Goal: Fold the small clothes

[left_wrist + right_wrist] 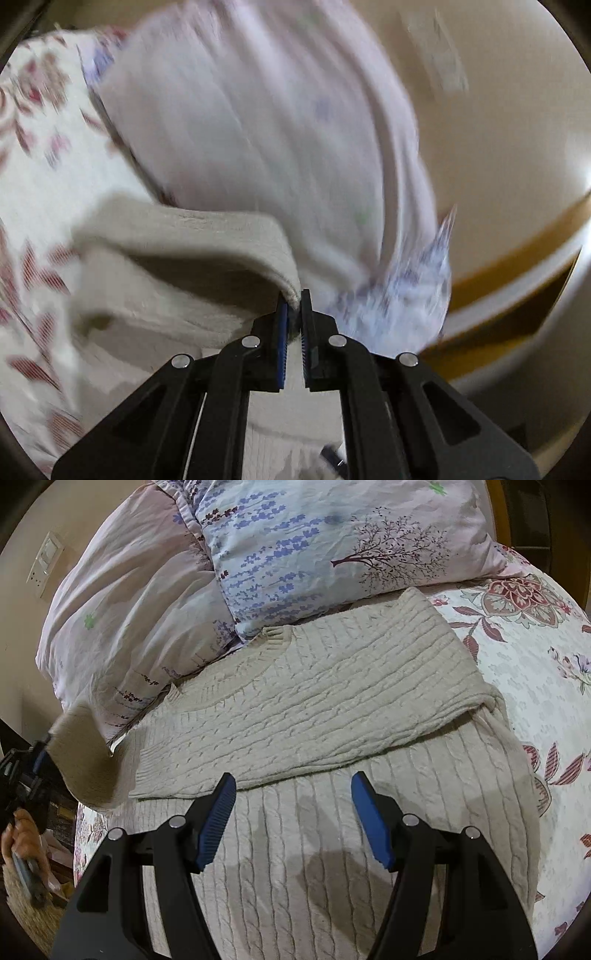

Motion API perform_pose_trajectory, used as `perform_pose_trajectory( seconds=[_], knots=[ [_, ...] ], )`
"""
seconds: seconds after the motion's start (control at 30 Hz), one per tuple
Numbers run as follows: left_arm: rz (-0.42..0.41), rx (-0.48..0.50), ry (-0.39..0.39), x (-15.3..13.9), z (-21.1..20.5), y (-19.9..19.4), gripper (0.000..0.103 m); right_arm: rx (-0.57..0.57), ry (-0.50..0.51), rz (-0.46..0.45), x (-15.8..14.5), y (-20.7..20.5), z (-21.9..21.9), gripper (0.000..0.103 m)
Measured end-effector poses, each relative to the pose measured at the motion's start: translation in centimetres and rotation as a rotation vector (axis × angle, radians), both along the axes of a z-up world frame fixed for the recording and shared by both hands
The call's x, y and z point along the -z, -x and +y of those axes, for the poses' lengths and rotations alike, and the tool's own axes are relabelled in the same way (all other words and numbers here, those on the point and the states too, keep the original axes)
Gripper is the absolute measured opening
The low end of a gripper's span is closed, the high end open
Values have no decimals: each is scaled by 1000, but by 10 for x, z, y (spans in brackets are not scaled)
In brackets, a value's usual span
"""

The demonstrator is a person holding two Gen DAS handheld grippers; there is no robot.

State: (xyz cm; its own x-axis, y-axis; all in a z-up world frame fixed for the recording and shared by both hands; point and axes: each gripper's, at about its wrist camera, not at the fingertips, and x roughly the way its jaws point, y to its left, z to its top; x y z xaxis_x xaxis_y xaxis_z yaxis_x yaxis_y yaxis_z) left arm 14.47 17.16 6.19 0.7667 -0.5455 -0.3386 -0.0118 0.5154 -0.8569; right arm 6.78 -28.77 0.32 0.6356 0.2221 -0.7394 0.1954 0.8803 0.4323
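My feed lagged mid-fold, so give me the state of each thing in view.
Left claw: shut on the sweater sleeve, lifted.
Right claw: open, empty, above the sweater.
Sweater: flat, other sleeve folded across.
Pillows: beyond the sweater.

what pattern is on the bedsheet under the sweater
White with dark red flowers and leaves on the bedsheet; clearest in the right wrist view.

Likely a home bedroom: floral bedsheet [535, 686], pillows [314, 554], wall switch [44, 565].

Both wrist cams close, downward; share sweater [314, 701], pillow [332, 546].
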Motion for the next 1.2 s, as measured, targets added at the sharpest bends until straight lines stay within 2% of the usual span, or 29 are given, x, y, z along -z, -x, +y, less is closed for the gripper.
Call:
perform_pose_trajectory(
  seconds=[0.13,0.27,0.33,0.47,0.53,0.6,0.8,0.83,0.87,0.9,0.97,1.2],
  knots=[
    [123,107,-97,44,-58,-3,5,10,-3,1,2,2,-3,65],
    [234,211,-209,76,-92,-3,6,11,-6,8,4,1,-5,65],
    [237,217,-205,78,-90,0,6,11,-6,11,5,0,-6,65],
    [237,197,-137,74,-74,-6,9,10,-7,17,6,-2,-7,65],
    [257,151,-112,74,-61,-9,36,8,-8,16,5,-3,-6,65],
    [262,100,-62,74,-50,-13,42,0,-5,11,3,-5,-5,65],
    [317,-30,61,82,-19,-33,42,-19,5,-10,-5,-13,-3,65],
    [319,-43,84,83,-15,-35,37,-20,7,-13,-6,-13,-3,65],
    [314,-51,111,83,-13,-38,25,-22,9,-17,-7,-13,-4,65],
    [310,-50,121,82,-13,-40,21,-24,15,-19,-7,-13,-4,65],
    [276,-13,103,72,-25,-48,10,-22,21,-16,-7,-12,-6,65],
    [106,212,-37,27,-112,-66,9,35,14,-12,-4,-2,-25,65]
  ],
)
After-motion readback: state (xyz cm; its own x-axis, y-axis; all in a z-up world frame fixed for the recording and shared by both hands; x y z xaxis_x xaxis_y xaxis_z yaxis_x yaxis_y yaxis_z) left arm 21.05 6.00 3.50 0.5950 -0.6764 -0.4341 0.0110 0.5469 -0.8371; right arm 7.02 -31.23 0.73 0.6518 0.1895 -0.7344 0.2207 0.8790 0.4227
